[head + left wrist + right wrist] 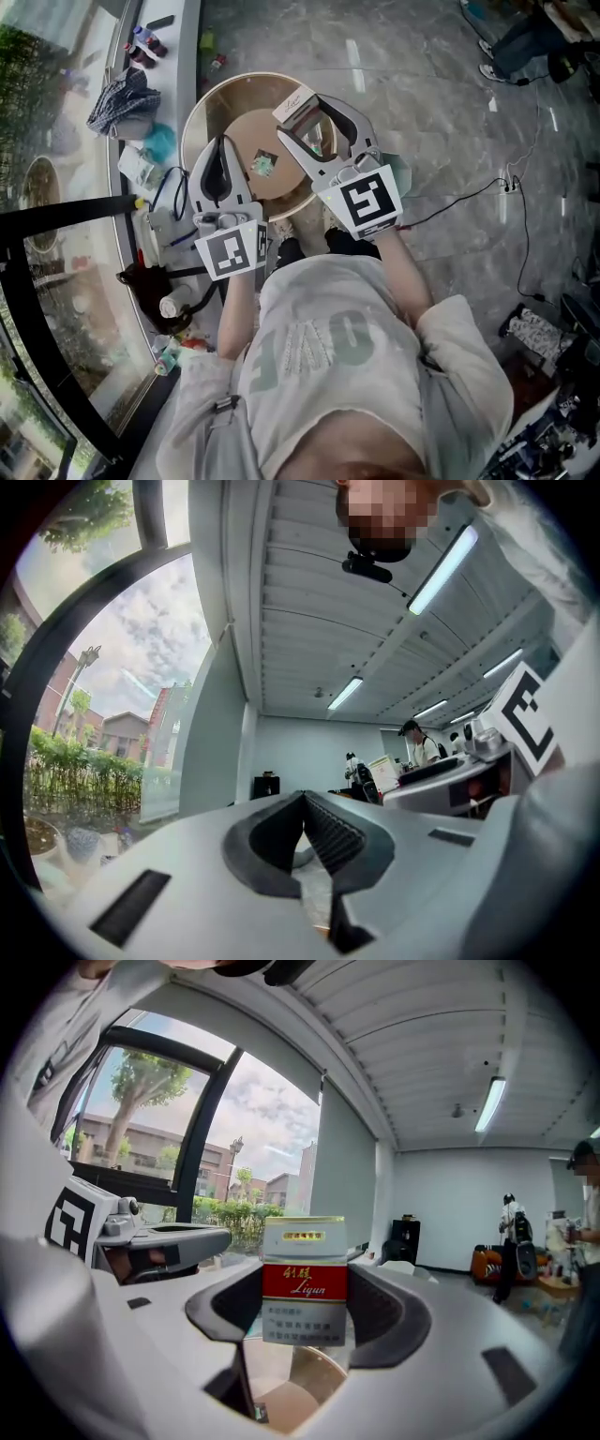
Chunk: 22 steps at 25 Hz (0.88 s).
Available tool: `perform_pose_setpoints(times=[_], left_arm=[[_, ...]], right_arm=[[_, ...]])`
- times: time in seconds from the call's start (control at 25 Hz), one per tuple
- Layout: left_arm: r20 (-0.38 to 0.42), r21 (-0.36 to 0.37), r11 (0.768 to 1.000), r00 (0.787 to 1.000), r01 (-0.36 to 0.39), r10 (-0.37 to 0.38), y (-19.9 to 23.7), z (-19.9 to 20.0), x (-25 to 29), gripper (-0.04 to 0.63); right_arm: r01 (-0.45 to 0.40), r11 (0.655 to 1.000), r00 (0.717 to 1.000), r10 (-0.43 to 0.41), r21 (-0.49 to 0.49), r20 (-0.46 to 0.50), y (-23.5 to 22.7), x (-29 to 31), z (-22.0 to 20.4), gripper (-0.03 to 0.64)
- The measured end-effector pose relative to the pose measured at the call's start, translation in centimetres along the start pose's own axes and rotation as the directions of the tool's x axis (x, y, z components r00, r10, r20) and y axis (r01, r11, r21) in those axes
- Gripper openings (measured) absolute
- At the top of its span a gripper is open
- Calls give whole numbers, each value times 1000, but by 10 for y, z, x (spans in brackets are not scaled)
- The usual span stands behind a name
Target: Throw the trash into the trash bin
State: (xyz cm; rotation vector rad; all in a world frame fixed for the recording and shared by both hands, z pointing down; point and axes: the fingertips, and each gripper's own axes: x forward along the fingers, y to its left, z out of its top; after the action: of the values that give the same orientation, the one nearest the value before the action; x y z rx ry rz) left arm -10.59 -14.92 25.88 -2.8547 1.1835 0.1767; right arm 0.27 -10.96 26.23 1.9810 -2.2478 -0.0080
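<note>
A red and white cigarette pack is clamped between the jaws of my right gripper, above the far side of the round trash bin. In the right gripper view the pack stands upright between the pads, and the bin's brown inside shows below it. My left gripper hovers over the bin's near left side. Its jaws meet at the tips with nothing between them, as the left gripper view confirms. A small scrap lies on the bin's bottom.
A white window ledge at the left carries a crumpled cloth, bottles and small clutter. Cables run over the marble floor at the right. Another person's feet show at the top right.
</note>
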Motion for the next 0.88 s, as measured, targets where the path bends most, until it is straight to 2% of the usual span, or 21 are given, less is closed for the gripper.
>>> perform_pose_setpoints(times=[0.12,0.24,0.4,0.52,0.64,0.76,0.88], left_arm=[[-16,-16,999,999,33,-33,-17,-3,8,12],[-39,-37,994,994,100,-101,-46,-12,22,12],[-76,-70,973,971,221,-226,-106,-35,44,12],[-106,-97,949,945,299,-308,-158,-60,65,12],[-153,-118,921,910,371,-386,-210,-93,79,12],[-187,-117,889,870,442,-457,-255,-121,90,12],[-209,-115,868,842,483,-497,-288,-143,102,12]], right_arm=[[47,998,999,-47,43,-14,-21,-8,-10,278],[134,989,990,-130,68,-49,-54,-25,-28,278],[270,960,955,-256,82,-148,-112,-68,-77,278],[382,916,911,-353,118,-213,-165,-107,-124,278],[485,859,853,-422,164,-308,-213,-149,-195,276],[549,811,789,-422,203,-447,-246,-185,-290,276],[582,775,734,-370,246,-570,-259,-209,-379,277]])
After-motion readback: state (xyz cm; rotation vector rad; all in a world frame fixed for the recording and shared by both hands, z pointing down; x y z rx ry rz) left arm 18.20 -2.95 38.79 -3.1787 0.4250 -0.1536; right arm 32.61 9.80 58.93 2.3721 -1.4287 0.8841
